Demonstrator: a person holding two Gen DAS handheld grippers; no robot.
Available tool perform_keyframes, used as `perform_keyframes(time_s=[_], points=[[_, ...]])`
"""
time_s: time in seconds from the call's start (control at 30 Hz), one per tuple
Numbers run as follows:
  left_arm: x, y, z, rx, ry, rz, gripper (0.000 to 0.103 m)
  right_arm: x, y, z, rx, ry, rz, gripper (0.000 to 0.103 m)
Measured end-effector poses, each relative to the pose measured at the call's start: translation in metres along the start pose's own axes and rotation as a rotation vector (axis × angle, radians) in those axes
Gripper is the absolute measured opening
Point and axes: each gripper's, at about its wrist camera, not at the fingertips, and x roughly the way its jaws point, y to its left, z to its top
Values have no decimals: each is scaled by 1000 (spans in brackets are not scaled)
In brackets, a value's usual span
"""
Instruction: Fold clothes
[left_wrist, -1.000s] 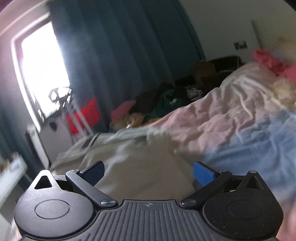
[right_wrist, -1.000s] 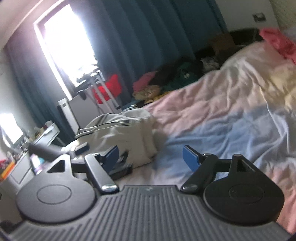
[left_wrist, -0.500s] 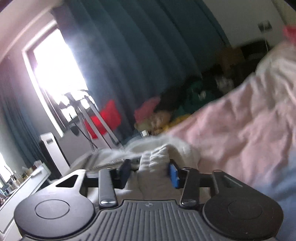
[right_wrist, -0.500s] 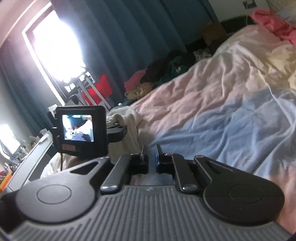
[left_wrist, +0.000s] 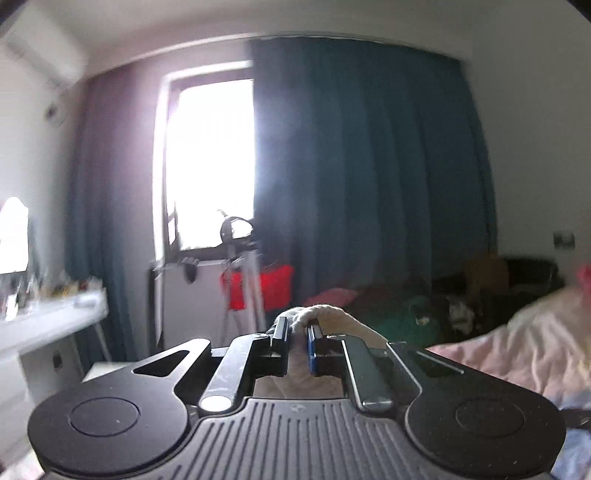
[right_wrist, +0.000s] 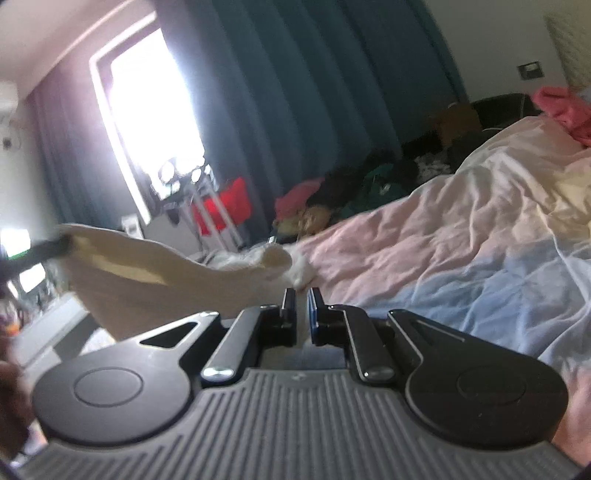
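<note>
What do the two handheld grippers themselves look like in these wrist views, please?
Both look alike. The left gripper and the right gripper each have a dark grey ribbed body with a small emblem, two black round-ended side plates bearing a raised circle and a triangular cutout, and dark link bars with silver screw heads. Each gripper has one black finger and one blue-faced one. No cables or sleeves show.

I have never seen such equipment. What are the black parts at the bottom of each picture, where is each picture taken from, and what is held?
The black parts are two handheld grippers; a person carries one in each hand. Each picture comes from a camera on one gripper, looking along its fingers. The left gripper is shut on a cream garment and has lifted it. The right gripper is shut near the same garment; whether it pinches the cloth I cannot tell. Underneath lies a bed with a pink and blue duvet.
</note>
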Motion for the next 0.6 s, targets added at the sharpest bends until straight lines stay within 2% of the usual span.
perform_keyframes(time_s=[0.17,0.2,0.3,0.33,0.37,0.47,0.6], points=[[-28,80,-12,-91,64,36,9,-2,25,-16,-44,124,32,12],[-28,95,-19,-115,85,50,7,-1,30,-21,-48,153,45,12],[-23,135,-38,-254,175,77,6,3,43,-39,-45,252,97,14],[-20,143,-45,-271,187,92,6,7,48,-46,-55,289,109,20],[-18,149,-51,-269,191,107,6,12,53,-54,-69,323,123,30],[-19,169,-62,-310,212,129,6,29,71,-76,-134,403,173,46],[-26,184,-70,-377,211,156,7,50,102,-105,-261,493,210,44]])
